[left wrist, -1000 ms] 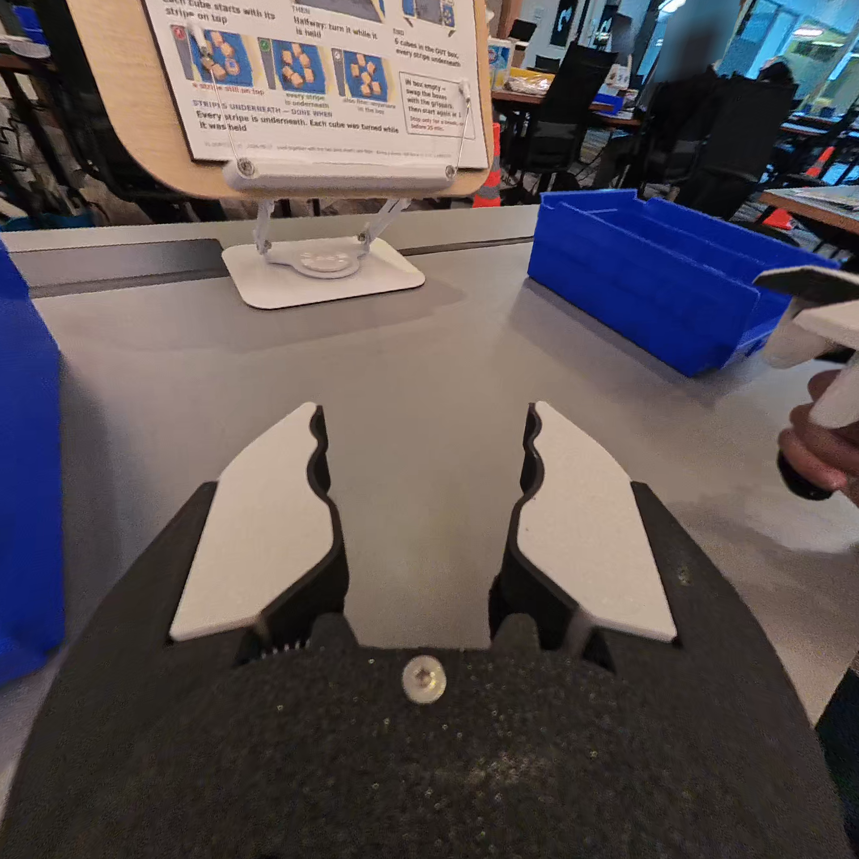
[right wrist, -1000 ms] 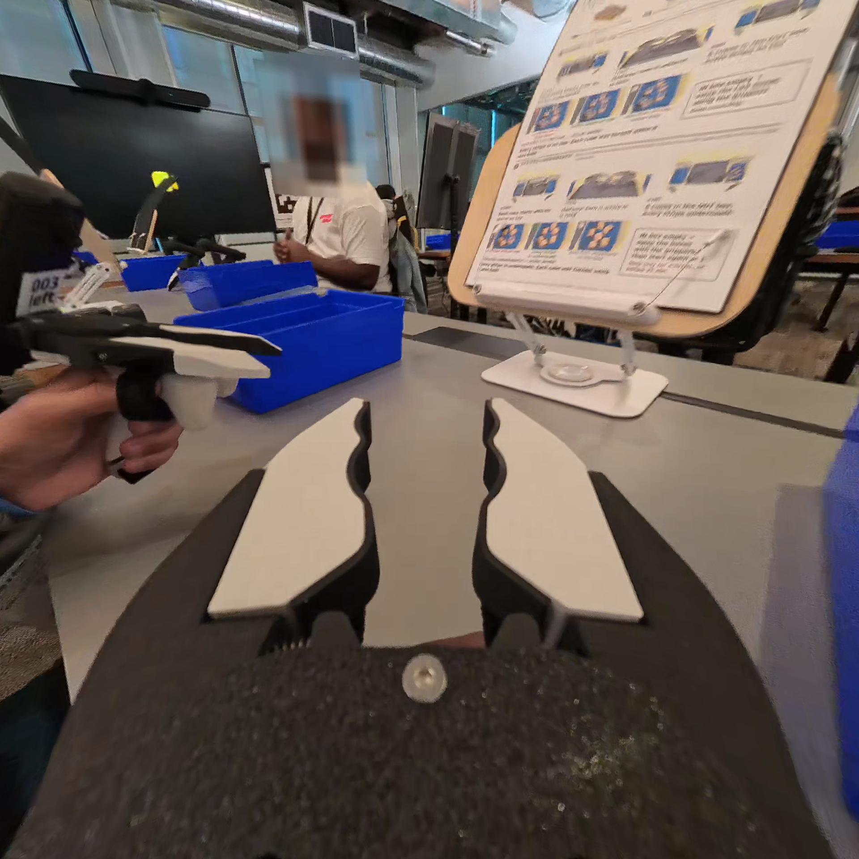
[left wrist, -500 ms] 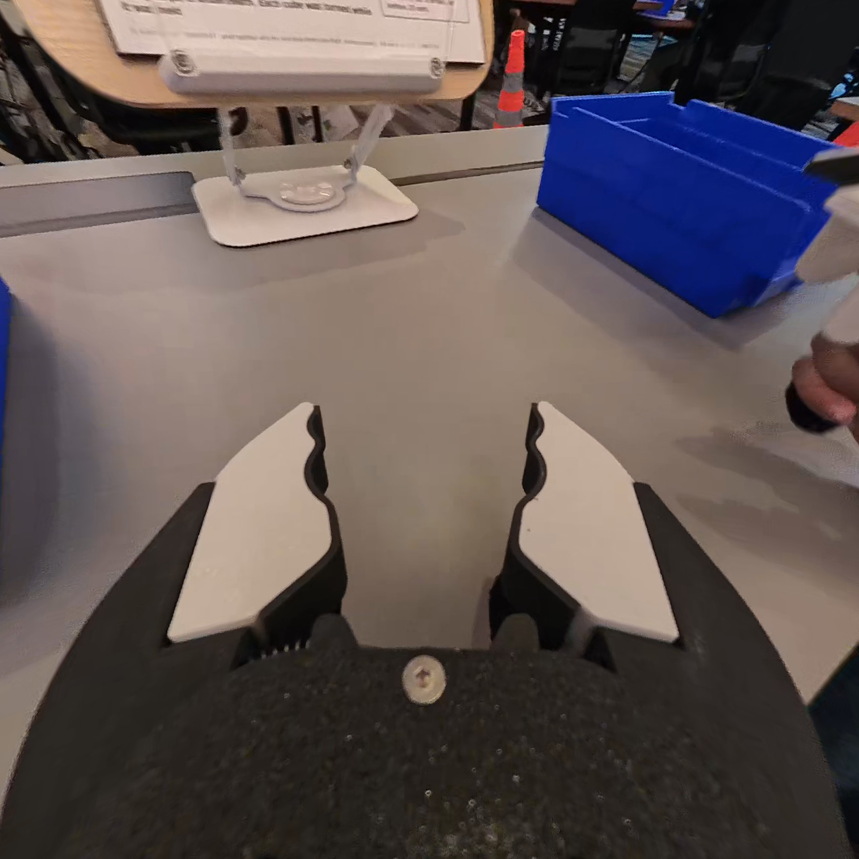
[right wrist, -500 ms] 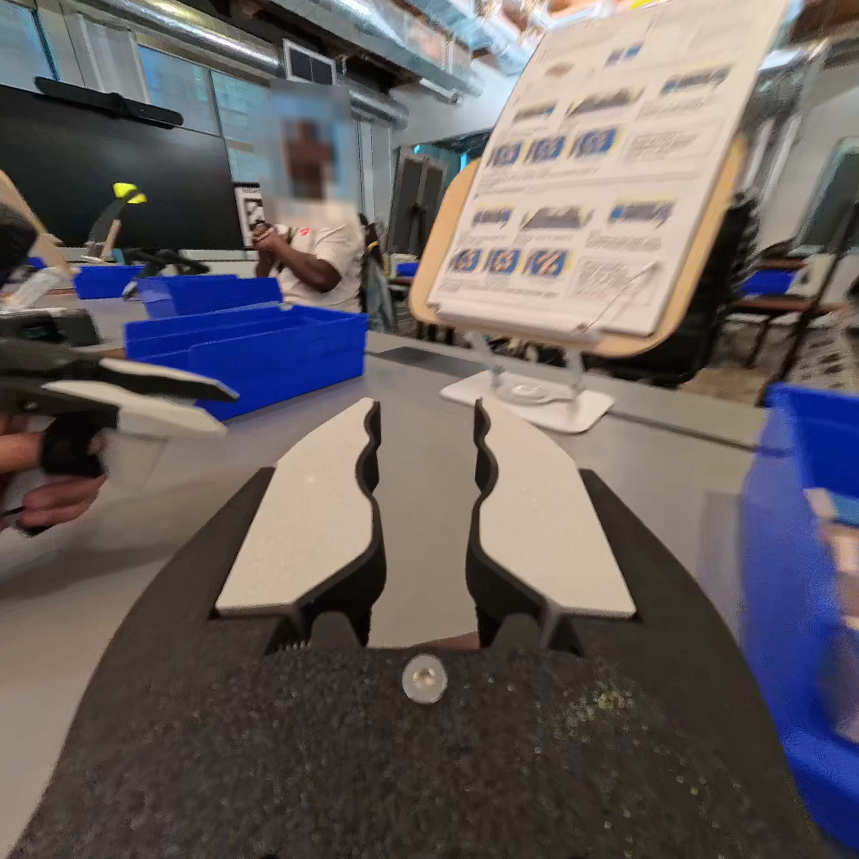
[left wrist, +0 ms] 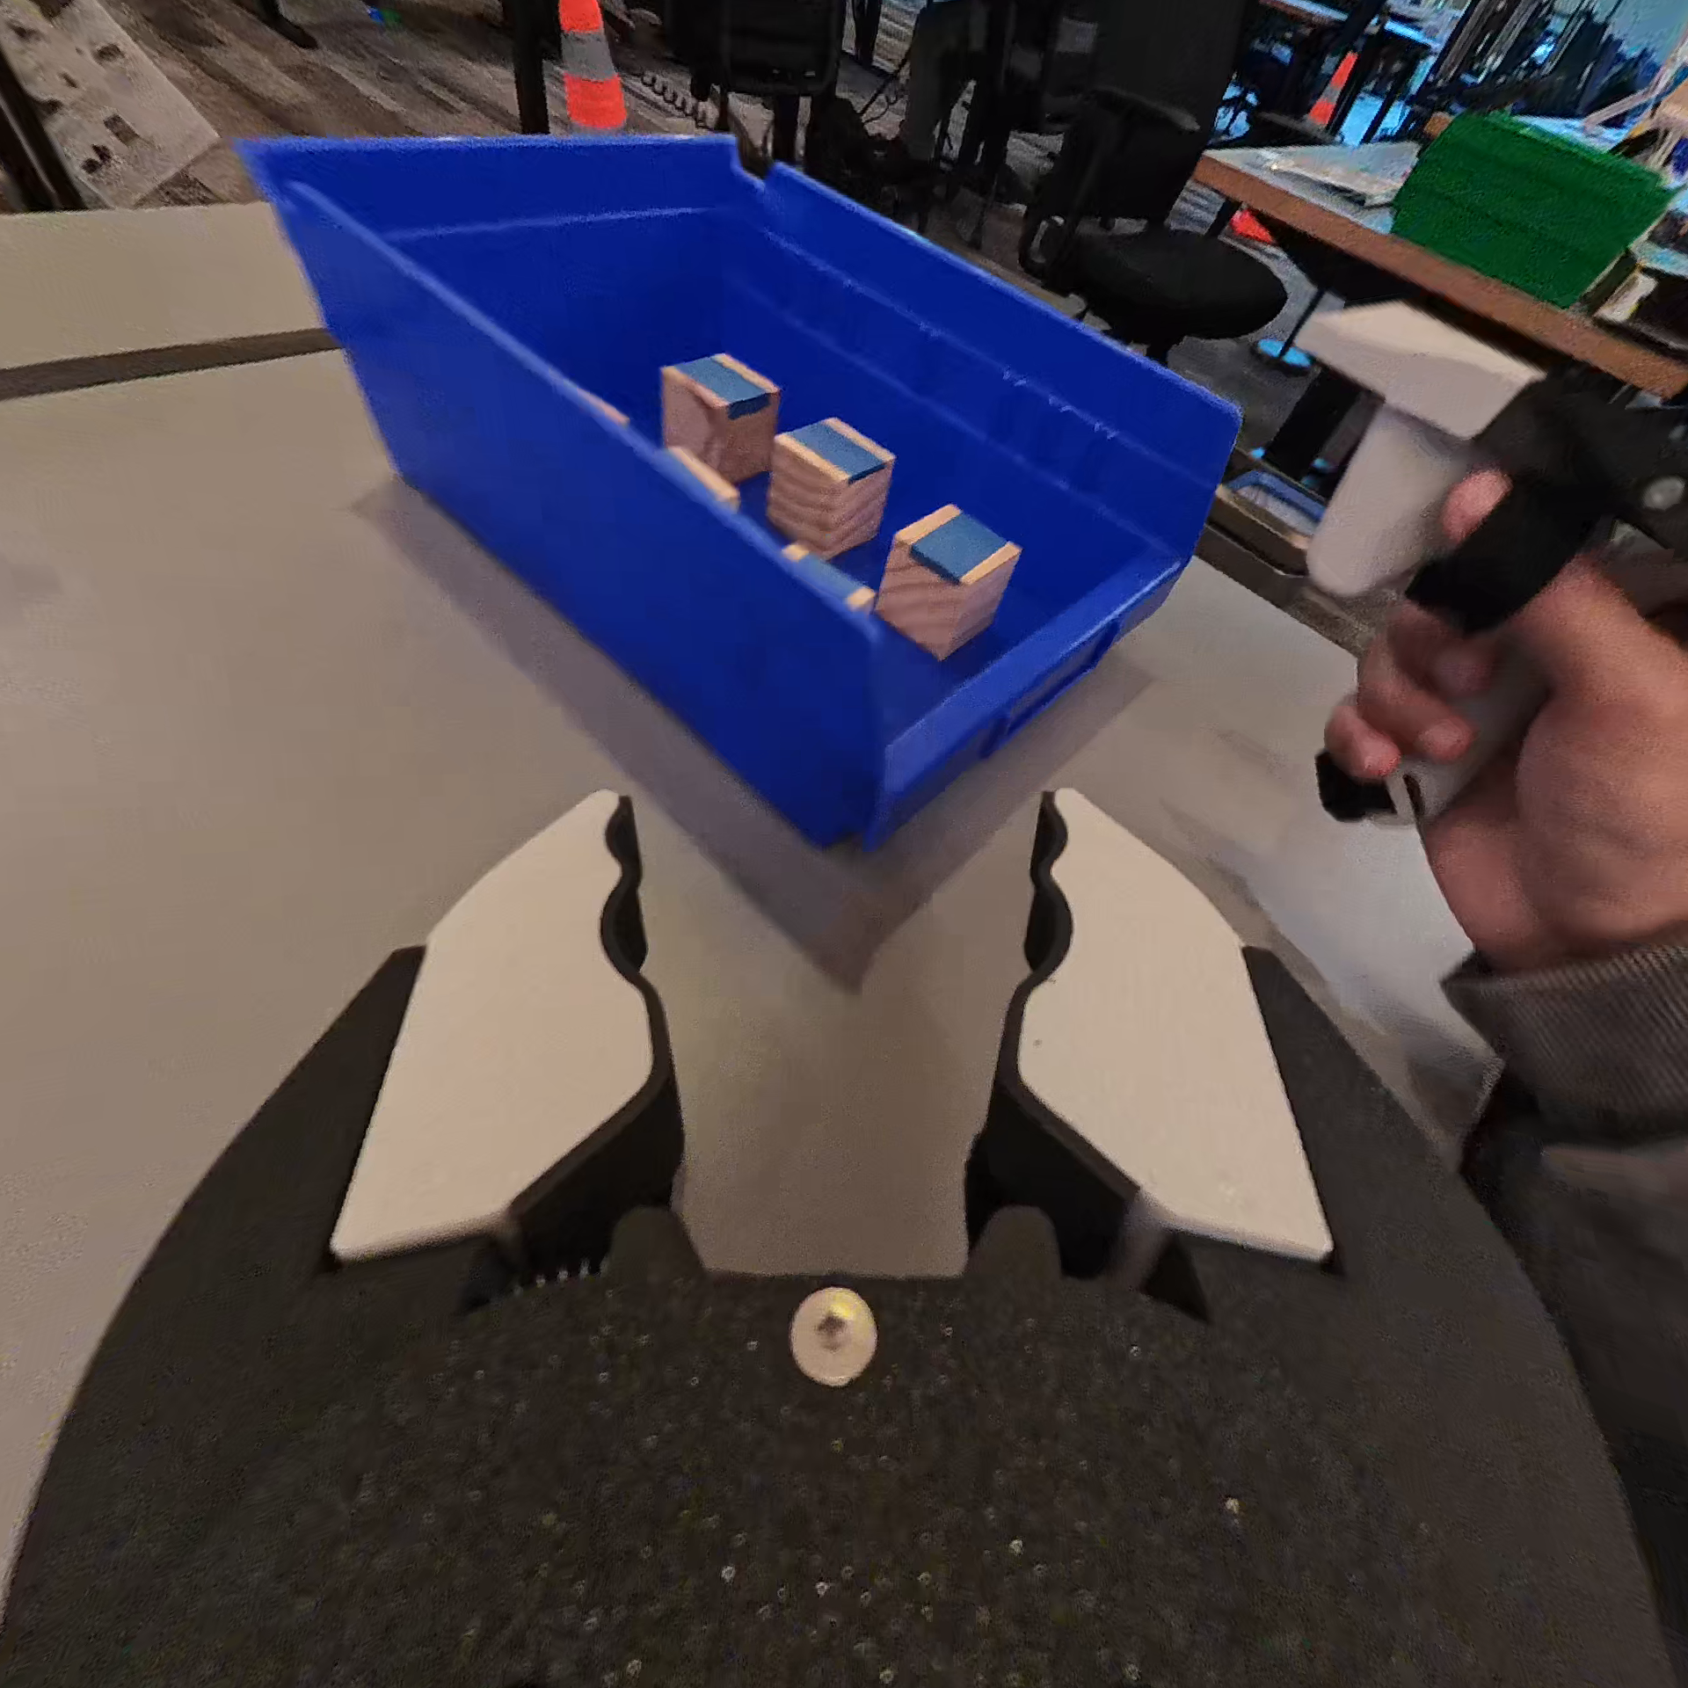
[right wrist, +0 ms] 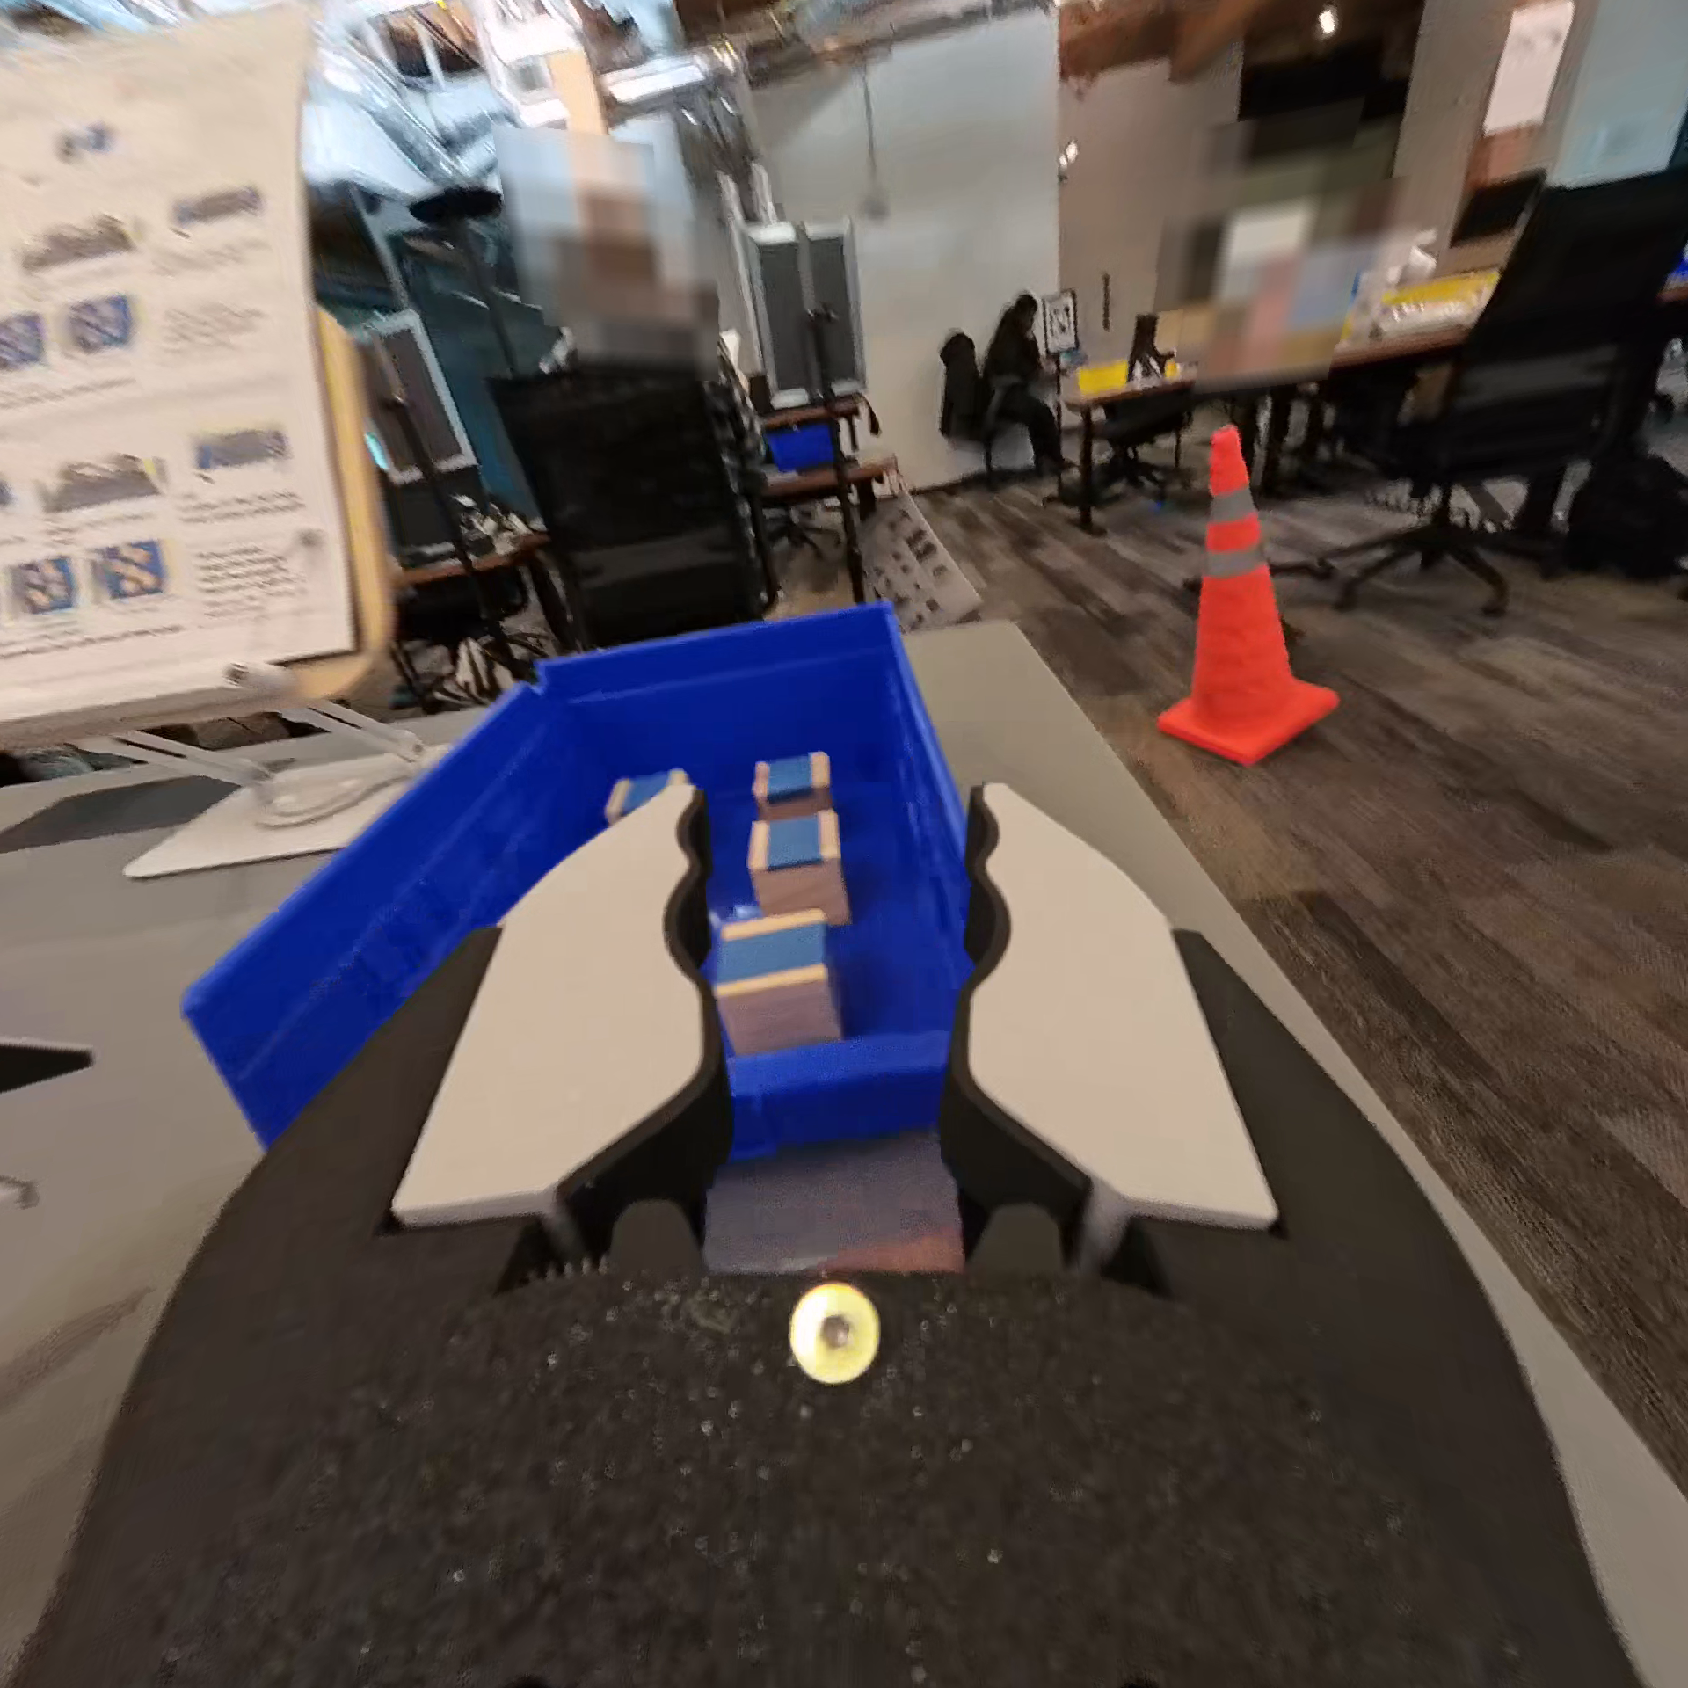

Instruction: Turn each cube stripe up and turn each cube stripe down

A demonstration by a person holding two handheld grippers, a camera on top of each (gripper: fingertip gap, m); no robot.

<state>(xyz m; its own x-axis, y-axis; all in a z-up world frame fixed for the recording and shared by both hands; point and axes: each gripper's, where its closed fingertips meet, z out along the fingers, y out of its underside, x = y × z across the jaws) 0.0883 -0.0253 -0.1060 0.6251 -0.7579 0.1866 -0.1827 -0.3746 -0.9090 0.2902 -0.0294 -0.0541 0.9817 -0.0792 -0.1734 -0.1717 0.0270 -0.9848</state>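
A: Where do the cubes lie from us?

B: Straight ahead of our right gripper (right wrist: 833, 923). We look along the length of the blue bin (right wrist: 384, 923), whose short front wall is just past our fingertips, and the cubes form a row running away from us down that long axis. The nearest cube (right wrist: 776, 982) shows right between our fingers, inside the bin against the front wall.

A: And the left gripper (left wrist: 833, 913)?

B: It sits over bare worktop (left wrist: 228, 731), off the bin's near corner, so it sees the bin at an angle. Our right is the nearer one, we judge, and lined up with the row.

A: How are the grippers set?

B: Both stand wide apart and hold nothing.

A: How do the cubes look?

B: Pale wood with a blue stripe across the top face. From the left view we count three in full, the closest (left wrist: 945, 580), the middle cube (left wrist: 829, 486) and the far cube (left wrist: 720, 416), standing apart from each other. Bits of more cubes peek over the bin's near wall; we cannot tell how many.

A: So the stripes are up?

B: On those we can see, yes. Turning them down looks like the work ahead, starting, we think, with the nearest.
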